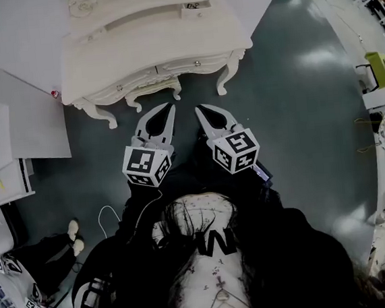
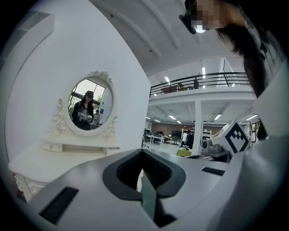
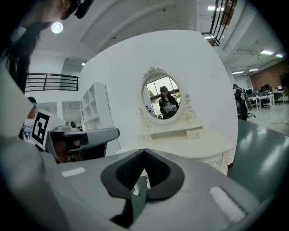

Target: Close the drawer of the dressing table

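The white dressing table [image 1: 155, 48] stands just ahead of me against a white wall. A small drawer [image 1: 194, 9] on its top shelf sticks out a little; in the right gripper view this small drawer [image 3: 195, 133] sits below the oval mirror [image 3: 163, 100]. My left gripper [image 1: 170, 109] and right gripper [image 1: 200, 108] hang side by side short of the table's front edge, touching nothing. Both are shut and empty. The left gripper view shows its shut tips [image 2: 142, 151] with the mirror [image 2: 89, 107] off to the left. The right gripper's tips [image 3: 144, 151] point at the table's front.
A low white cabinet [image 1: 9, 181] stands at the left, with a seated person [image 1: 16, 295] near it and a white cable [image 1: 107, 216] on the dark floor. A tall white shelf [image 3: 95, 113] stands left of the table. White furniture and a green object [image 1: 380, 67] line the right side.
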A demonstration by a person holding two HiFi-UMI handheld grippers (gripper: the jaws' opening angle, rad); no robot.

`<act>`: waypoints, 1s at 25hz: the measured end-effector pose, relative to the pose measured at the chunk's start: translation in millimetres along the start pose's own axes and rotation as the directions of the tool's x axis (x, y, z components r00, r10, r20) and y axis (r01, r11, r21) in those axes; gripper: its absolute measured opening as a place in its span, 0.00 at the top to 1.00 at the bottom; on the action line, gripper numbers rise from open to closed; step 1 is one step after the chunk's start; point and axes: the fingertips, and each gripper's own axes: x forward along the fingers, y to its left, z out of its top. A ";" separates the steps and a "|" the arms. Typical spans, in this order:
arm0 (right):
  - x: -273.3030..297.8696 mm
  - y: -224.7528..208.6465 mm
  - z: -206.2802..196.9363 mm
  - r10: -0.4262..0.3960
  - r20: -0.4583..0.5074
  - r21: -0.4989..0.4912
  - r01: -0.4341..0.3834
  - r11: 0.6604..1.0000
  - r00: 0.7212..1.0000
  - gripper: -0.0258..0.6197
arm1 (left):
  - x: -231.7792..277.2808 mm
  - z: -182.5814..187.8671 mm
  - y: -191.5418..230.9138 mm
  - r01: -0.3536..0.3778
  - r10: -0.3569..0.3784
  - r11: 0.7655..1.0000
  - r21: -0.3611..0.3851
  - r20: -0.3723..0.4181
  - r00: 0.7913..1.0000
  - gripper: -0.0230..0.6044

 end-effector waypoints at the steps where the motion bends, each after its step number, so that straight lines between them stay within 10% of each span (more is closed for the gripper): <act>1: 4.7 -4.3 -0.9 0.008 -0.008 0.003 -0.008 1.000 1.000 0.95 | 5.2 -1.3 2.7 -0.007 0.007 1.000 -0.003 -0.005 1.000 0.97; 25: 113.8 -198.6 69.7 0.139 -0.034 0.025 -0.138 0.990 0.990 0.95 | 220.7 40.1 62.4 -0.174 0.174 0.985 0.023 -0.012 0.985 0.97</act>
